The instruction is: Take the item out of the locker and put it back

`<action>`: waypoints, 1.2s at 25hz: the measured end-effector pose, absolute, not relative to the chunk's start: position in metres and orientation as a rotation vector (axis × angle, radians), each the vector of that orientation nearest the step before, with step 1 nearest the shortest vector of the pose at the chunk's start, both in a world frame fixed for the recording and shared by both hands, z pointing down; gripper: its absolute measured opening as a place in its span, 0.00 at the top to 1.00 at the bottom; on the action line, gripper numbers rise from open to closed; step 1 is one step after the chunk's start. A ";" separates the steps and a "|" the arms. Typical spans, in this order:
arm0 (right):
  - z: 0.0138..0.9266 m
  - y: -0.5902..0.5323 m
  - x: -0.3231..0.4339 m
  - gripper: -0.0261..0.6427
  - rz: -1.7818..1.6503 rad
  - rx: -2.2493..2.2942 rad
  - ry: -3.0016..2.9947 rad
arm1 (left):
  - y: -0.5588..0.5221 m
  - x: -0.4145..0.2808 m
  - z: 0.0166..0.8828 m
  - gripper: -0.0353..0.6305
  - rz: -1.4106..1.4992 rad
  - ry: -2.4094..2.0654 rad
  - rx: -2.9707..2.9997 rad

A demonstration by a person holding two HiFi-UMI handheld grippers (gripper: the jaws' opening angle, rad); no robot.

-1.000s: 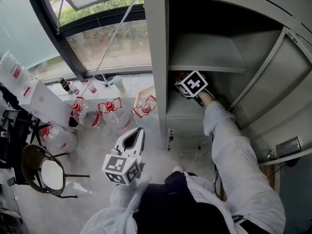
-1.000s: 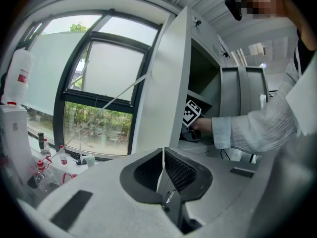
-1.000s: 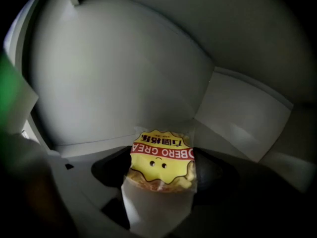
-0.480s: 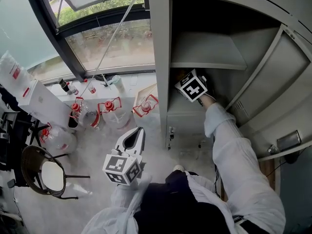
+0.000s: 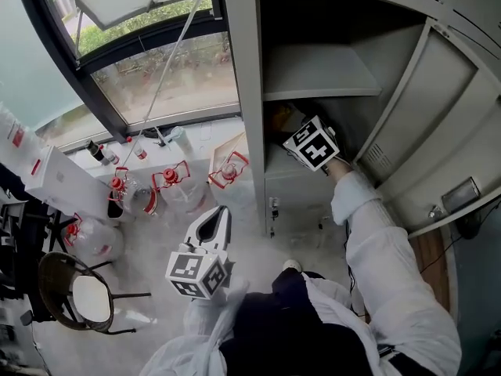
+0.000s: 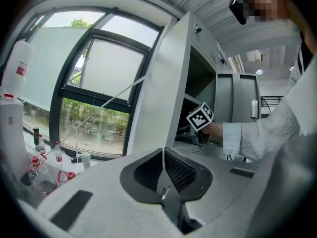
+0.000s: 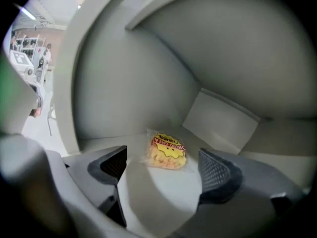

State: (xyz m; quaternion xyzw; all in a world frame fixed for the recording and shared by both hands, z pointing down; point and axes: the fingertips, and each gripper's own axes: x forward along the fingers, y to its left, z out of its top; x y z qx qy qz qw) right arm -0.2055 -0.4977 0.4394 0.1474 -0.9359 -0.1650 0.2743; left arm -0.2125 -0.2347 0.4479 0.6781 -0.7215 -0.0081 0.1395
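A clear snack bag (image 7: 167, 151) with a yellow and red label lies flat on the floor of the grey locker's (image 5: 249, 92) lower compartment. My right gripper (image 7: 164, 166) points at it, open. Its jaws have just been opening, and the bag lies a little beyond the fingertips, with nothing between the pads. In the head view only its marker cube (image 5: 311, 144) shows at the compartment's mouth. My left gripper (image 5: 215, 219) hangs outside the locker, low and to the left, shut on nothing; in its own view the left gripper (image 6: 162, 155) has its pads together.
The locker door (image 5: 438, 108) stands swung open at the right. An upper shelf (image 5: 313, 73) roofs the compartment. Several red-capped bottles (image 5: 168, 180) stand on the floor by the window. A round chair (image 5: 74, 292) and white boxes (image 5: 59, 180) are at the left.
The right gripper's cube has drawn back a little from under the shelf toward the locker's mouth. The left gripper has kept its place.
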 end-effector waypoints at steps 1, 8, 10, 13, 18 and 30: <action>0.437 -0.495 -0.201 0.31 -0.433 0.409 -2.524 | -0.233 -0.212 0.447 0.92 -0.025 -2.079 1.967; 0.426 -0.477 -0.172 0.31 -0.412 0.488 -2.543 | -0.221 -0.205 0.446 0.92 -0.032 -2.033 2.014; 0.423 -0.469 -0.163 0.31 -0.398 0.523 -2.551 | -0.216 -0.203 0.445 0.92 -0.036 -2.022 2.028; 0.419 -0.455 -0.148 0.31 -0.351 0.580 -2.571 | -0.206 -0.200 0.444 0.92 -0.043 -2.008 2.051; 0.421 -0.425 -0.126 0.31 -0.290 0.664 -2.595 | -0.190 -0.199 0.444 0.92 -0.044 -1.977 2.085; 0.435 -0.359 -0.056 0.32 0.001 0.888 -2.679 | -0.156 -0.187 0.449 0.92 -0.021 -1.900 2.160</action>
